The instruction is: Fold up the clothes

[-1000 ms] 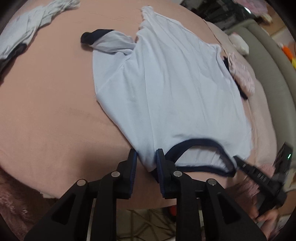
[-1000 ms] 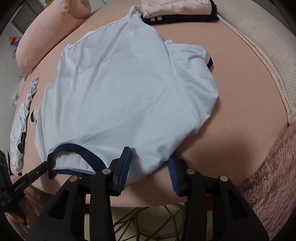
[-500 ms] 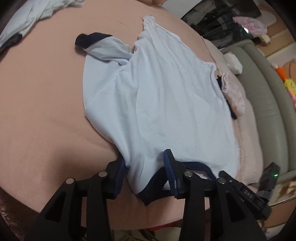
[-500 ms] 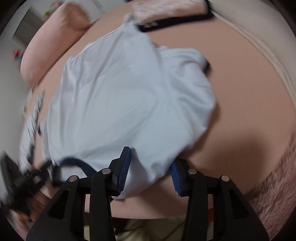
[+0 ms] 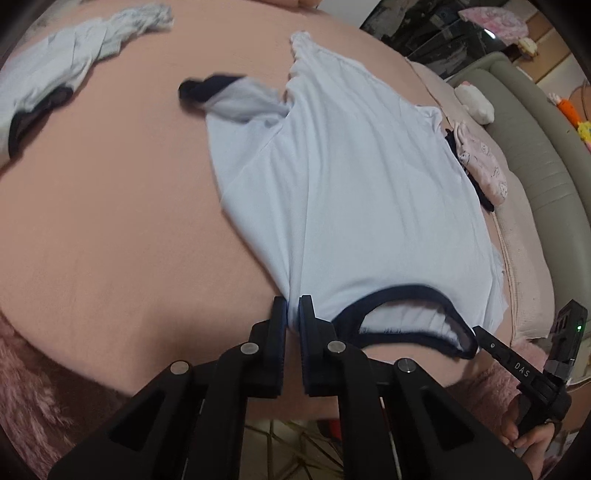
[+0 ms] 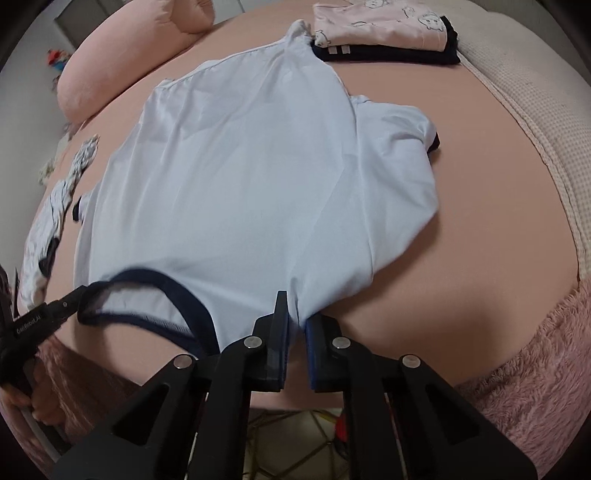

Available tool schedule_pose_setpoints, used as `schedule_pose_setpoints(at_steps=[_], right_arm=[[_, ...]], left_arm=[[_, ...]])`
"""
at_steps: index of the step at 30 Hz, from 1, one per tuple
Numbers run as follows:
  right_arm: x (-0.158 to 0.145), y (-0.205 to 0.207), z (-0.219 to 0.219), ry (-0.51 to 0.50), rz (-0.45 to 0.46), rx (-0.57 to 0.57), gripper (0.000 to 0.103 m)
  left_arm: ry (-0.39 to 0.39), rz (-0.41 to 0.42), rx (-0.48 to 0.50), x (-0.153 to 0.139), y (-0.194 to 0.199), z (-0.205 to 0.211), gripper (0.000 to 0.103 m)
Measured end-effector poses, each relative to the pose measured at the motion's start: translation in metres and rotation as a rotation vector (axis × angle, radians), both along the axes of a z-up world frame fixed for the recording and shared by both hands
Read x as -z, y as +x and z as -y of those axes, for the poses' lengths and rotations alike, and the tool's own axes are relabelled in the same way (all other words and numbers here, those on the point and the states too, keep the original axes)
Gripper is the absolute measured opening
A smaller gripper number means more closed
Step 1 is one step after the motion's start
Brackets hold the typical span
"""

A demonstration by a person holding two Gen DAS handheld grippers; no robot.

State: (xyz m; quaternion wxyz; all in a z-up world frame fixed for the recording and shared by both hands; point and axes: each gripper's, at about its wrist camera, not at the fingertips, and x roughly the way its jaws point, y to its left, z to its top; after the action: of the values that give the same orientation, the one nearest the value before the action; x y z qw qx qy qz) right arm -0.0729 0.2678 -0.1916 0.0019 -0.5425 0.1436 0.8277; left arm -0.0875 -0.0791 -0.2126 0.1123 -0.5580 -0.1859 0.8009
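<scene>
Shirt [image 5: 343,192], pale blue, navy-trimmed, spread flat, wrinkled.

We are looking at a pink bed [image 5: 110,229], a grey padded headboard [image 5: 535,155] curving along the frame's right, dark shelving [image 5: 424,33] sitting upper right.

Both wrist views look low across the shirt [image 5: 351,192] (close, seemingly); overlapping.

The dark-trimmed sleeve [image 5: 210,86] of the pale blue T-shirt [image 5: 343,192] is smearing with blur. The crumpled pale blue garment [image 5: 44,74] is running off the left wrist view's edge. The folded navy garment [image 6: 388,53] is lying mostly hidden under the folded pink printed one [image 6: 376,22].
</scene>
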Motion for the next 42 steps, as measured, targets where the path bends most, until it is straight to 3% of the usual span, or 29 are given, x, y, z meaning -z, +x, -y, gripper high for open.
schedule_pose_setpoints(at_steps=[4, 6, 9, 14, 15, 17, 19, 23, 27, 28, 29, 31, 37, 42], right_arm=[[-0.001, 0.002, -0.009, -0.098, -0.046, 0.039, 0.01], [-0.001, -0.001, -0.017, -0.173, -0.065, 0.075, 0.017], [-0.001, 0.003, -0.018, -0.272, -0.067, 0.078, 0.021], [0.02, -0.003, 0.018, -0.338, -0.005, 0.0, 0.022], [0.021, 0.0, 0.017, -0.336, -0.004, -0.001, 0.027], [0.02, 0.011, 0.009, -0.33, -0.018, 0.02, 0.03], [0.017, 0.014, 0.0, -0.34, -0.047, 0.056, 0.037], [0.018, 0.024, -0.01, -0.327, -0.043, 0.096, 0.045], [0.013, 0.02, 0.003, -0.172, -0.046, 0.019, 0.044], [0.011, 0.018, 0.007, -0.13, -0.047, -0.003, 0.034], [0.01, 0.017, 0.011, -0.088, -0.048, -0.024, 0.027], [0.008, 0.016, 0.017, -0.036, -0.052, -0.054, 0.012], [0.002, 0.031, 0.009, -0.092, -0.059, -0.035, 0.005], [-0.012, 0.043, 0.006, -0.146, -0.098, -0.021, 0.004]], left_arm=[[0.173, -0.006, -0.045, -0.003, -0.005, 0.013, 0.011], [0.197, -0.006, -0.066, -0.003, -0.006, 0.015, 0.019], [0.254, 0.057, -0.037, 0.009, -0.001, 0.01, 0.02], [0.3, 0.09, -0.035, 0.016, 0.003, 0.003, 0.02], [0.321, 0.088, -0.055, 0.016, 0.003, 0.006, 0.021], [0.387, 0.084, -0.094, 0.016, 0.001, 0.011, 0.027], [0.449, 0.08, -0.13, 0.016, -0.001, 0.016, 0.043], [0.423, 0.083, -0.109, 0.021, -0.007, 0.005, 0.043], [0.356, 0.062, -0.089, 0.02, -0.014, -0.004, 0.036], [0.34, 0.057, -0.084, 0.02, -0.015, -0.007, 0.022], [0.323, 0.052, -0.079, 0.02, -0.017, -0.009, 0.014], [0.29, 0.042, -0.069, 0.019, -0.02, -0.014, 0.01], [0.154, -0.018, -0.008, 0.0, -0.001, -0.021, 0.009], [0.125, -0.035, 0.017, -0.01, 0.012, -0.012, 0.008]])
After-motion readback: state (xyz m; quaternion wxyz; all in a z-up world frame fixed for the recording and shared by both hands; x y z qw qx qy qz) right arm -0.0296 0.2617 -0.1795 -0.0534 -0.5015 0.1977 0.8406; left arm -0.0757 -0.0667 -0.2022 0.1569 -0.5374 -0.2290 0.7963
